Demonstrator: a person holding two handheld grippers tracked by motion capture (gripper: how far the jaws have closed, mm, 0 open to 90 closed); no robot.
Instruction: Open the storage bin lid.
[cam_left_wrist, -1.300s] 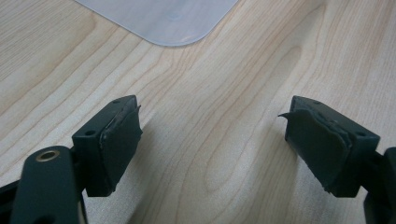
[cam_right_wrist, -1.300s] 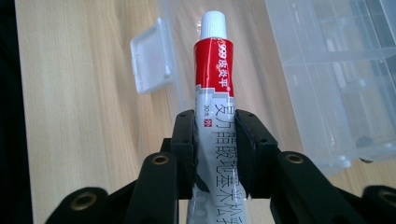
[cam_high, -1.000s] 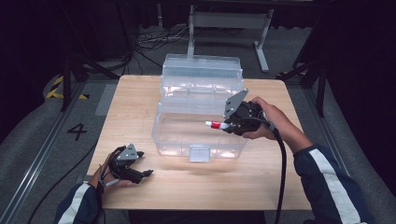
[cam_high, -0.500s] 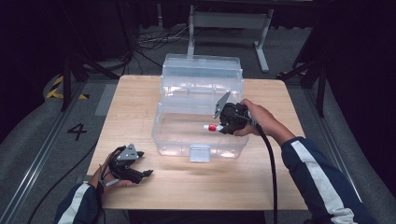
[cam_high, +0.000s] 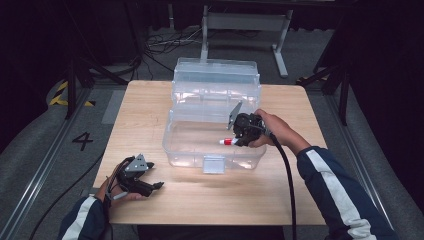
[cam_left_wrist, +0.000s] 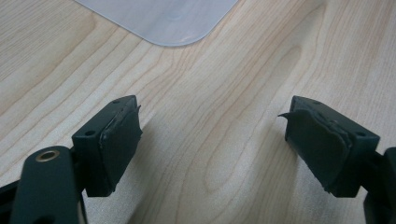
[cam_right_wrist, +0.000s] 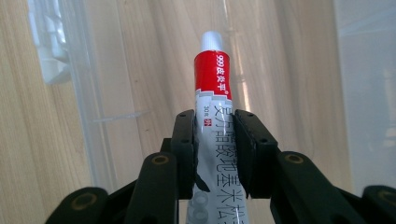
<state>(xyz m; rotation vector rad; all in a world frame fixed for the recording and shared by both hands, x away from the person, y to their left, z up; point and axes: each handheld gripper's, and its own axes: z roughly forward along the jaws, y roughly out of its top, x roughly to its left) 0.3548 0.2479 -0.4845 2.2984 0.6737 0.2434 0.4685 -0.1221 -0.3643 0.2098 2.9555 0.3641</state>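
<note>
A tube (cam_right_wrist: 212, 116) is clamped between the right gripper's (cam_high: 239, 136) jaws, white cap forward, inside the clear box's (cam_high: 215, 145) open base on the table (cam_high: 150, 105). At left, the left gripper (cam_high: 150, 186) is rested on the wood, jaws held apart with nothing between them.

The tube's (cam_right_wrist: 212, 135) lower end runs off the bottom edge of the right gripper view, and the pads (cam_right_wrist: 184, 140) on either side cover part of its lettering (the small print is too fine to read). In the high view the tube (cam_high: 228, 142) is tiny, its tail hidden behind the right gripper (cam_high: 239, 136). Beyond the left gripper's fingers (cam_left_wrist: 119, 135), the box (cam_left_wrist: 163, 18) is cut off by the top edge.
</note>
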